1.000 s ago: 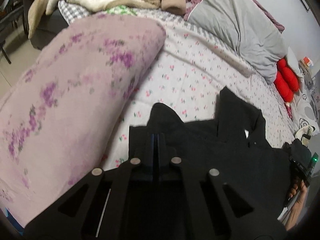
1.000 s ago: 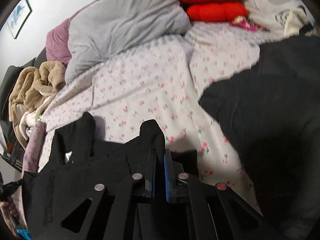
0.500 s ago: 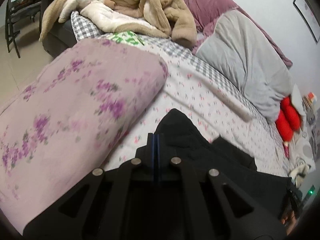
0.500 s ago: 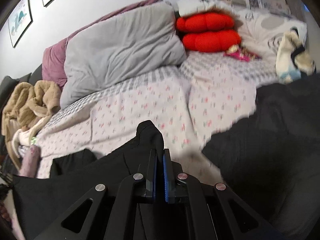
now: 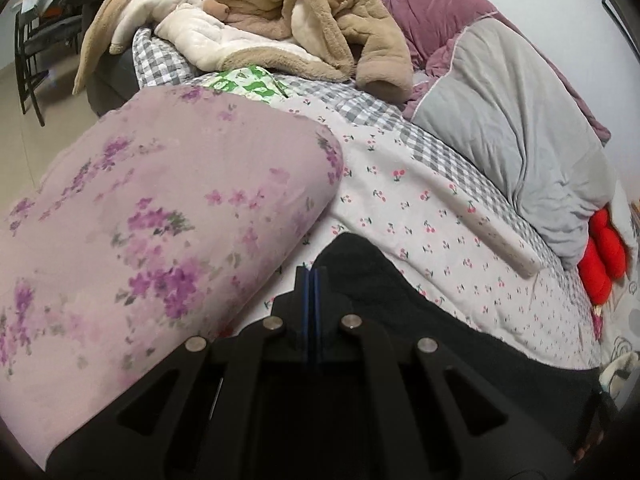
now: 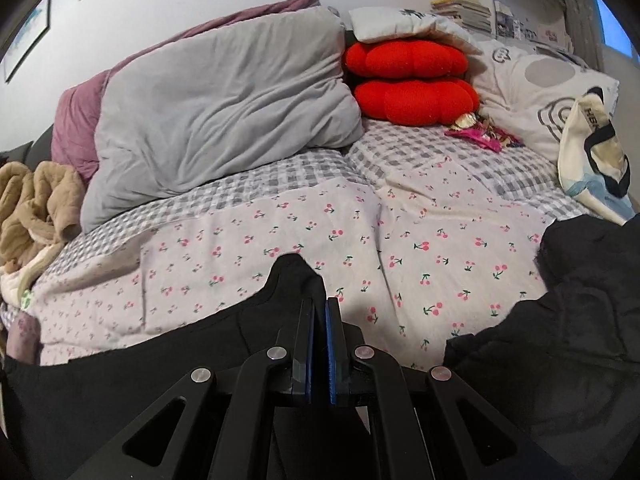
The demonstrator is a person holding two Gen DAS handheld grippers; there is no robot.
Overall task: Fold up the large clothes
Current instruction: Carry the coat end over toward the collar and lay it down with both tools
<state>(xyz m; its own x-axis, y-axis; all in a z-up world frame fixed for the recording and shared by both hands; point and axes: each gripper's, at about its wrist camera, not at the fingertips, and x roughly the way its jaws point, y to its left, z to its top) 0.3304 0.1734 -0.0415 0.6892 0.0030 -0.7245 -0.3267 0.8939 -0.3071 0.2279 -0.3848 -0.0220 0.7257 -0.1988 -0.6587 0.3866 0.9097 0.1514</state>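
Pinching: my left gripper (image 5: 311, 276) has its blue pads pressed together on a peak of the black garment (image 5: 360, 268); my right gripper (image 6: 319, 308) nips another peak of the same cloth (image 6: 296, 276), pads all but meeting
Garment's place: on the cherry-print sheet (image 6: 420, 240), its peaks poking up past my fingertips, the rest draped back under both grippers
Long axis: its edge runs between my two grippers, across the bed; both peaks point toward the grey duvet (image 6: 224, 108)
Left side: floral bolster (image 5: 160, 220) just beside the garment
Right side: another dark cloth (image 6: 568, 320) apart from it
Hidden: the garment's body lies under my grippers; its type I cannot tell
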